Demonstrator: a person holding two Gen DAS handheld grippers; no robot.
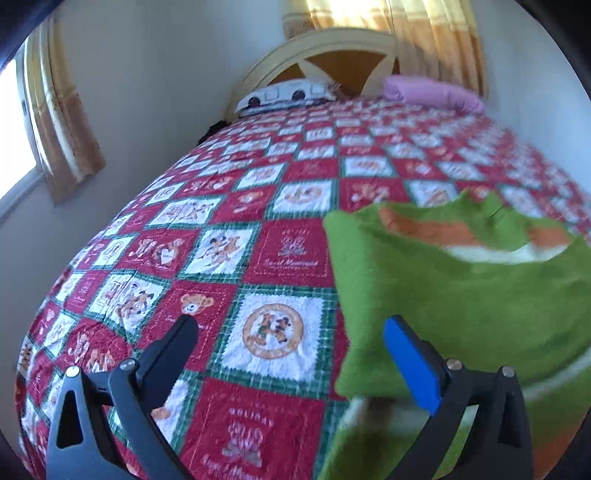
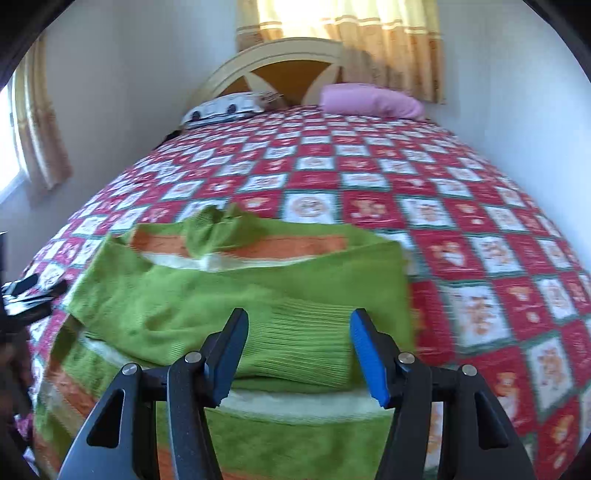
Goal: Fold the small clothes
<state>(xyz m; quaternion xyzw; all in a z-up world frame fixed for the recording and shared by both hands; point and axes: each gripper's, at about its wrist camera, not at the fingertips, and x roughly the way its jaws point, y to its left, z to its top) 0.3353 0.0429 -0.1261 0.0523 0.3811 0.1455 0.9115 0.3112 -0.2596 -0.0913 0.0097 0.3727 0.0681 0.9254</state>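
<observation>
On the bed (image 2: 480, 206), spread with a red, white and green patchwork quilt (image 1: 258, 229), I list one small green sweater (image 2: 229, 295) with orange and white stripes, lying partly folded across the near part of the quilt, one green layer doubled over the striped body. At the head of the bed: a cream headboard (image 2: 280, 62) with orange panels, a white pillow (image 2: 225, 105) with dark round marks on the left, a pink pillow (image 2: 369, 99) on the right, and yellow-orange curtains (image 2: 347, 33) behind. A second curtain hangs by a bright window at the left wall. My left gripper (image 1: 291, 332): jaws spread wide apart, nothing between them but quilt, the blue-padded finger (image 1: 412, 365) in front of the sweater's left edge; whether it touches I cannot tell. My right gripper (image 2: 299, 339): jaws apart, pads not pressing on anything, poised over the ribbed green fold of the sweater, which shows between the fingers. Both views are somewhat blurred.
</observation>
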